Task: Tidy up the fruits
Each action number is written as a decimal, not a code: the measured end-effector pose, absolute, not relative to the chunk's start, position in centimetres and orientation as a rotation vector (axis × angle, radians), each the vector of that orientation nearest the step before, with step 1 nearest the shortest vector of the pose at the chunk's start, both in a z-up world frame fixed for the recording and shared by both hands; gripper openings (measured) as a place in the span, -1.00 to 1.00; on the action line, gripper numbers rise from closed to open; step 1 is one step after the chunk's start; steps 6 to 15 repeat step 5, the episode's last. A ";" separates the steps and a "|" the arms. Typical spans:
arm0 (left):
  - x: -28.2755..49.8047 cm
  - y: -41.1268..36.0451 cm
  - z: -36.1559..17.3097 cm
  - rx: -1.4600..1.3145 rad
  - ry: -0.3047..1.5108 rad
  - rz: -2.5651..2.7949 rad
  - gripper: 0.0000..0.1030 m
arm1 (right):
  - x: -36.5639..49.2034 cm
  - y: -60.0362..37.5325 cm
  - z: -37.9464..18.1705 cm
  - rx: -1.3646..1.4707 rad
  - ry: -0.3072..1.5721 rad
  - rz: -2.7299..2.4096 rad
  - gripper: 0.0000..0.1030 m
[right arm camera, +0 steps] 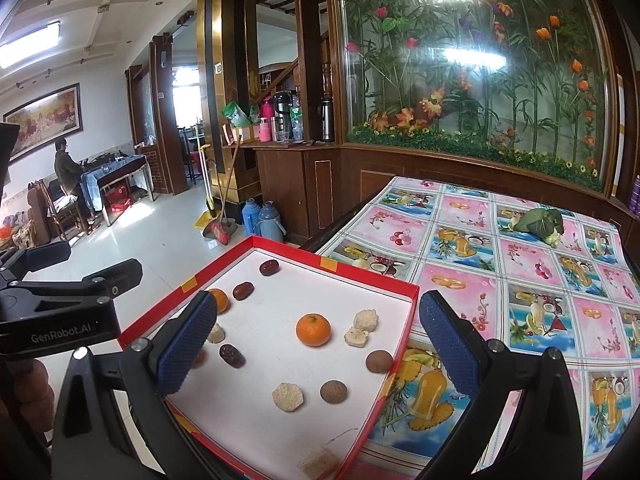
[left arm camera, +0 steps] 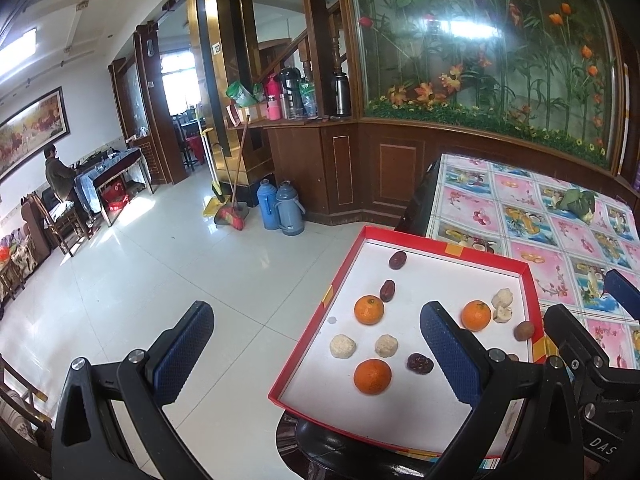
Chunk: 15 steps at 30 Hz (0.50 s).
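Note:
A red-rimmed tray (left arm camera: 440, 246) with a white floor overhangs the table's left edge. Loose on it lie three oranges (left arm camera: 369, 310) (left arm camera: 476, 315) (left arm camera: 372, 376), three dark red dates (left arm camera: 398, 260), several pale puffed balls (left arm camera: 342, 346) and a brown longan (left arm camera: 524, 331). My left gripper (left arm camera: 316, 354) hovers open over the tray's near left side, with nothing between its fingers. My right gripper (right arm camera: 318, 350) is open above the tray's near right part, an orange (right arm camera: 313, 329) just beyond its fingertips. Its left finger (right arm camera: 188, 348) hides part of another orange (right arm camera: 218, 300).
The table wears a pink and blue fruit-print cloth (right arm camera: 520, 280), with a green leafy bundle (right arm camera: 540, 220) at the far right. Left of the tray (right arm camera: 360, 276) the tiled floor (left arm camera: 200, 260) drops away. Two blue flasks (left arm camera: 280, 210) and brooms stand by the wooden partition. A person stands far left.

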State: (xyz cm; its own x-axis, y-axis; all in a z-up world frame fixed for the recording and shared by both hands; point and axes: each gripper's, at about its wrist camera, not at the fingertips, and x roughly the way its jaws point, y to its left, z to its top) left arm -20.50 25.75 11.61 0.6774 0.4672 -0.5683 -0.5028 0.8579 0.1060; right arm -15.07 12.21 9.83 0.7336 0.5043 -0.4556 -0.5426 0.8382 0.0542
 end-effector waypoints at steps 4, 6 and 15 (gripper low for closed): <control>-20.1 25.2 11.6 -0.068 0.624 0.537 0.99 | -14.8 11.3 9.7 -0.065 0.482 0.576 0.96; -20.0 24.8 11.6 -0.067 0.628 0.532 0.99 | -14.6 10.7 9.8 -0.058 0.485 0.572 0.96; -20.0 24.8 11.6 -0.067 0.628 0.532 0.99 | -14.6 10.7 9.8 -0.058 0.485 0.572 0.96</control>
